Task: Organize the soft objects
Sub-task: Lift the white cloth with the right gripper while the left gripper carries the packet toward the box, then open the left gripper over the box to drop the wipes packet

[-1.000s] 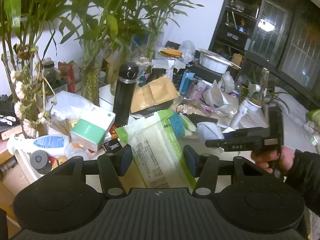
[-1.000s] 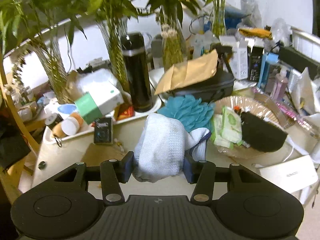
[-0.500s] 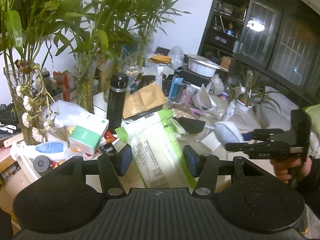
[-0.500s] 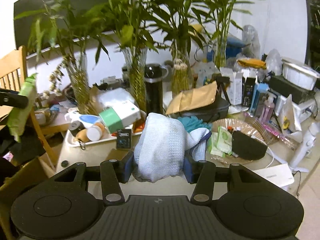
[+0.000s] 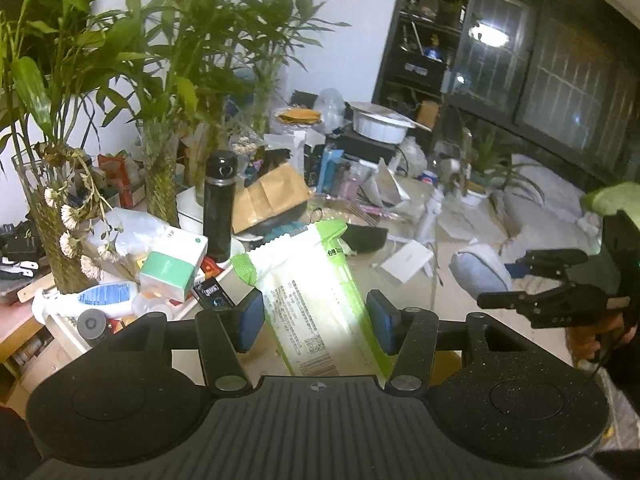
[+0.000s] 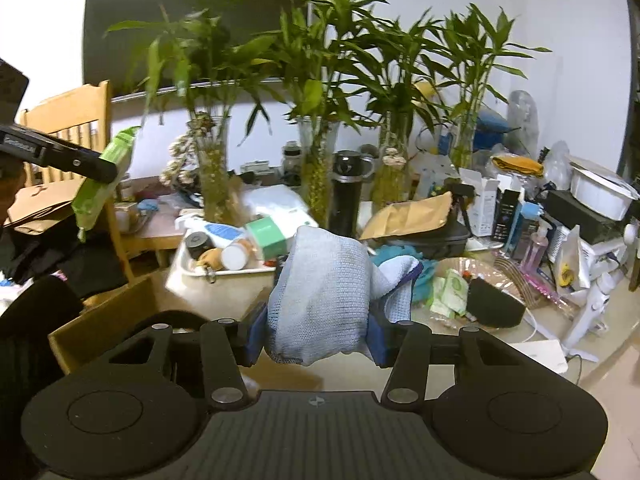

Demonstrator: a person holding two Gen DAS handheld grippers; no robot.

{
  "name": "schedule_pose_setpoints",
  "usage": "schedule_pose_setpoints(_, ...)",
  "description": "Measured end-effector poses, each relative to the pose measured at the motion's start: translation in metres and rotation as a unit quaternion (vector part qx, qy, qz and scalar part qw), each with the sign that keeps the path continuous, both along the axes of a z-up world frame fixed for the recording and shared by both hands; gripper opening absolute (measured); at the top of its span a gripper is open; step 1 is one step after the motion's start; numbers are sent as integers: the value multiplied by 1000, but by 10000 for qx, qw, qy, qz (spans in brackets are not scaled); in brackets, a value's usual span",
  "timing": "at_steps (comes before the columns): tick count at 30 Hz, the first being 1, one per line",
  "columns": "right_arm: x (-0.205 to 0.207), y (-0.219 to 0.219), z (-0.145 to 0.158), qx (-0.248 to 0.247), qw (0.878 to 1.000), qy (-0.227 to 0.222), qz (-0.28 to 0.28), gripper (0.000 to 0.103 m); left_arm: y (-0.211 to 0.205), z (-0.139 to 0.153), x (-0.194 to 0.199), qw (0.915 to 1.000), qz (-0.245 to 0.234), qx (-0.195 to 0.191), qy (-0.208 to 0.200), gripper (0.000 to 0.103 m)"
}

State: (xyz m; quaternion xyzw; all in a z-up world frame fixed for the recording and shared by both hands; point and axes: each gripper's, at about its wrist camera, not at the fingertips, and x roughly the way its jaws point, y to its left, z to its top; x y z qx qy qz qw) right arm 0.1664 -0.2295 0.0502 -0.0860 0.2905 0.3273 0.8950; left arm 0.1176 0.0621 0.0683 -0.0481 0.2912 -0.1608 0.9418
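My left gripper (image 5: 316, 322) is shut on a green and white wipes pack (image 5: 316, 292), held in the air in front of the cluttered table. The same pack (image 6: 102, 184) shows at the far left of the right wrist view, hanging from the left gripper's fingers (image 6: 80, 160). My right gripper (image 6: 318, 338) is shut on a light blue cloth (image 6: 324, 296), held above the table's front edge. In the left wrist view the right gripper (image 5: 508, 280) and the cloth (image 5: 478, 276) are at the right. A teal fluffy cloth (image 6: 400, 254) lies on the table behind.
A black flask (image 6: 346, 196), bamboo vases (image 6: 316, 180), a brown envelope (image 6: 412, 216) and a white tray (image 6: 208, 276) with bottles crowd the table. A clear plate (image 6: 496, 272) holds small packs and a black pouch. An open cardboard box (image 6: 108, 312) and a wooden chair (image 6: 76, 120) stand at the left.
Both grippers have pulled back and up from the table with their loads. The right gripper and its cloth have moved away to the right in the left wrist view.
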Motion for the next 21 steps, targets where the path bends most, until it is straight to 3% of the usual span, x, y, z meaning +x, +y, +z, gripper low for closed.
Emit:
schedule_pose_setpoints(9, -27, 6, 2, 53, 9997, 96, 203, 53, -12, -13, -15, 9986, -251, 315, 345, 53)
schedule_pose_setpoints(17, -42, 15, 3, 130, 9992, 168, 339, 53, -19, -41, -7, 9902, -537, 438, 1216, 54)
schedule_pose_setpoints(19, -43, 17, 3, 143, 9991, 188, 350, 53, -21, -50, -3, 9877, -638, 375, 1380, 61)
schedule_pose_setpoints(21, -45, 18, 3, 134, 9991, 202, 347, 53, -19, -61, -1, 9850, -696, 184, 1567, 77)
